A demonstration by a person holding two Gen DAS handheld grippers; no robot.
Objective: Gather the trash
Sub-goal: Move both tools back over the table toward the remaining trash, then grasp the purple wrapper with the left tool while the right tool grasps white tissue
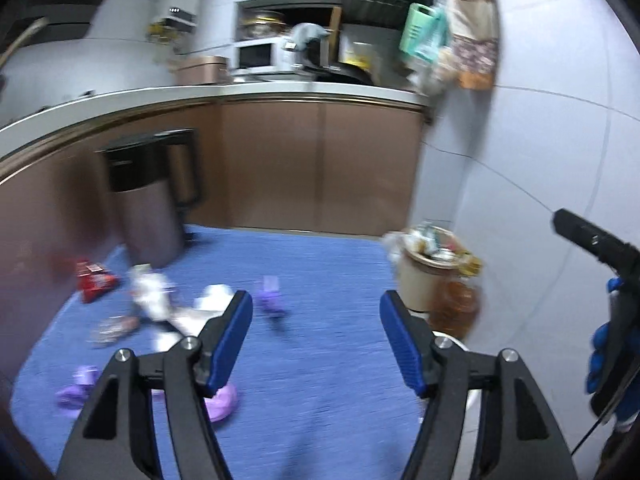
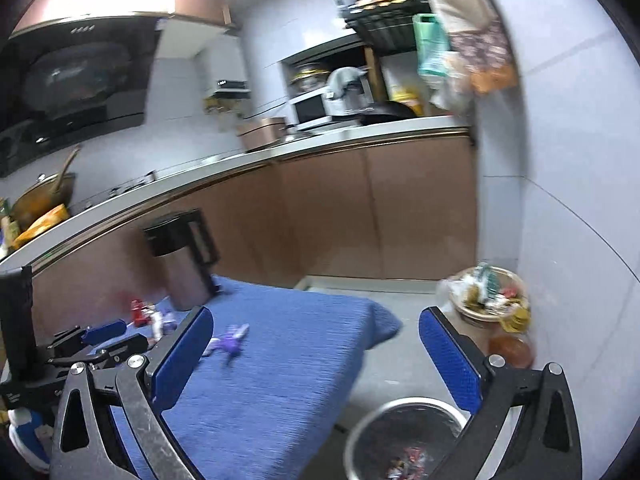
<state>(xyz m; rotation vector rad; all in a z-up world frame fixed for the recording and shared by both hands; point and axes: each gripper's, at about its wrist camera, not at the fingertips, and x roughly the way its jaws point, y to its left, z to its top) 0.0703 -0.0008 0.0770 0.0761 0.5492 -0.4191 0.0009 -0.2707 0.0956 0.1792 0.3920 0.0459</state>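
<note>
Kitchen floor, brown cabinet fronts ahead; a blue mat [image 1: 320,320] lay under both of my grippers. My left gripper [image 1: 316,340] was spread wide with nothing between its pads. My right gripper [image 2: 316,356] was equally wide and also empty.

Trash sat ahead and to the left of my left gripper: a red wrapper [image 1: 94,280] farthest left, white crumpled paper [image 1: 152,292] nearer, purple scraps [image 1: 272,296] just ahead of the left finger, and more purple pieces [image 1: 76,390] close under it. A steel bin [image 2: 404,436] with a dark liner sat below my right gripper, off the mat's right edge, a few wrappers already inside. A tan bin [image 1: 428,276], heaped over its rim, stood ahead to the right, near the wall.

Both views were motion-blurred, so piece outlines were uncertain.

Risks, as I judged them:
- Thin wrappers lying flat could slip from the pads, or I could pinch the mat with them.
- White pieces overlapped; one grasp might drag neighbours.
- Brushing the overfull tan bin could spill it.
</note>
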